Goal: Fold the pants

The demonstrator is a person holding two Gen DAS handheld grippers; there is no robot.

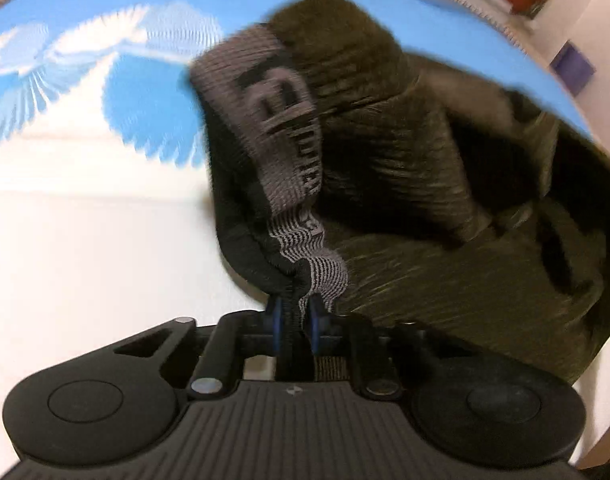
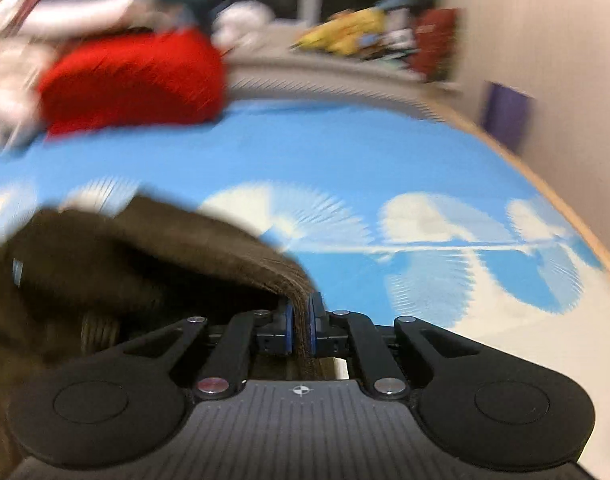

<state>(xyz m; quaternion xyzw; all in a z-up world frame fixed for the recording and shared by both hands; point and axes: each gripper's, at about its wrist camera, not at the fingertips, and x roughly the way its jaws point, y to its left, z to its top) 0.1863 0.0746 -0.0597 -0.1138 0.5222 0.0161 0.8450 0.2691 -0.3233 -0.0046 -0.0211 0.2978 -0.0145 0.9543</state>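
Note:
Dark olive-brown pants [image 1: 405, 168] lie bunched on a blue and white patterned bed cover [image 1: 85, 92]. Their grey elastic waistband [image 1: 281, 120], with black lettering, runs down into my left gripper [image 1: 297, 312], which is shut on the waistband edge between its blue pads. In the right wrist view the same pants [image 2: 117, 256] heap at the lower left, and my right gripper [image 2: 301, 320] is shut on a folded edge of the brown fabric. Both views are smeared by motion.
A red garment [image 2: 133, 84] and a pile of pale clothes [image 2: 13, 72] lie at the far side of the bed. Beyond are a wall, a purple box [image 2: 505, 116] and yellow and red clutter [image 2: 345, 32]. The bed's right edge [image 2: 545, 196] curves near the wall.

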